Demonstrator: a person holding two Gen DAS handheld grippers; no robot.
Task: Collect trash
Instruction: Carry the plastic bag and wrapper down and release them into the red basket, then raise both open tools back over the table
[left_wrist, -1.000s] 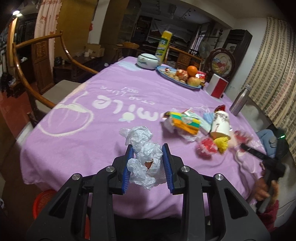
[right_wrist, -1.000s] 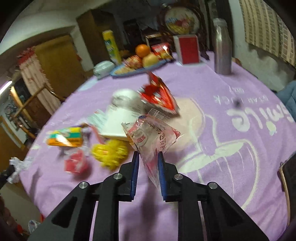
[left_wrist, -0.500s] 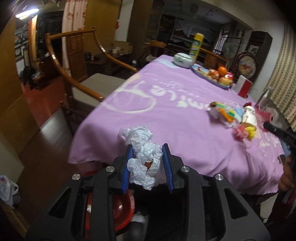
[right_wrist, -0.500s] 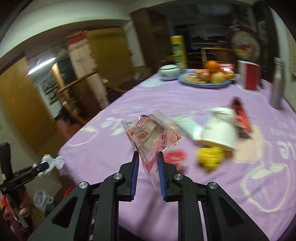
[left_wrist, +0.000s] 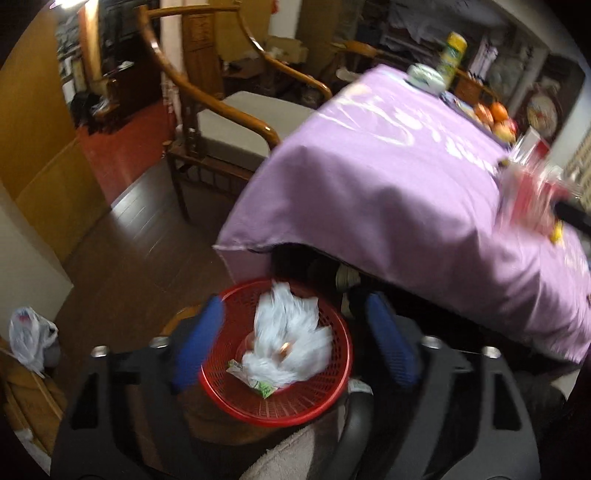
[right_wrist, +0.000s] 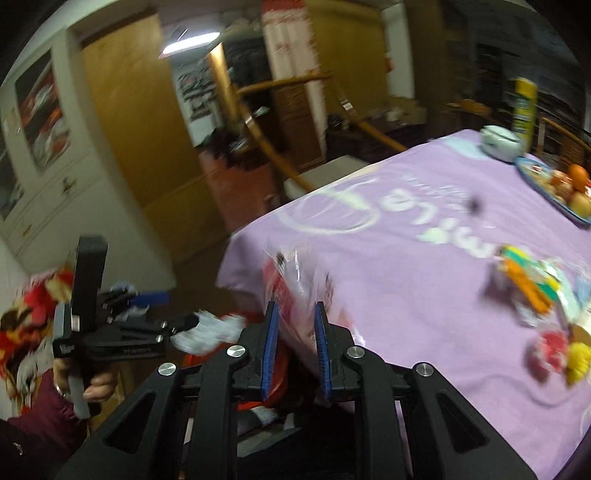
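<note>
Two grippers: the left gripper (left_wrist: 295, 341) hangs wide apart over the red basket (left_wrist: 332, 400), white bag (left_wrist: 288, 343) inside; the right gripper (right_wrist: 295, 350) pinches a snack wrapper (right_wrist: 299, 288).

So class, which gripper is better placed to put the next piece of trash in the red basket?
Right gripper: it grips a clear wrapper. The left gripper is open over the basket, its white bag released.

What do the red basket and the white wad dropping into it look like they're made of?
The basket looks like moulded plastic: glossy red, with an open mesh wall. The wad looks like thin plastic film, translucent white and crinkled, though motion blur leaves that uncertain.
</note>
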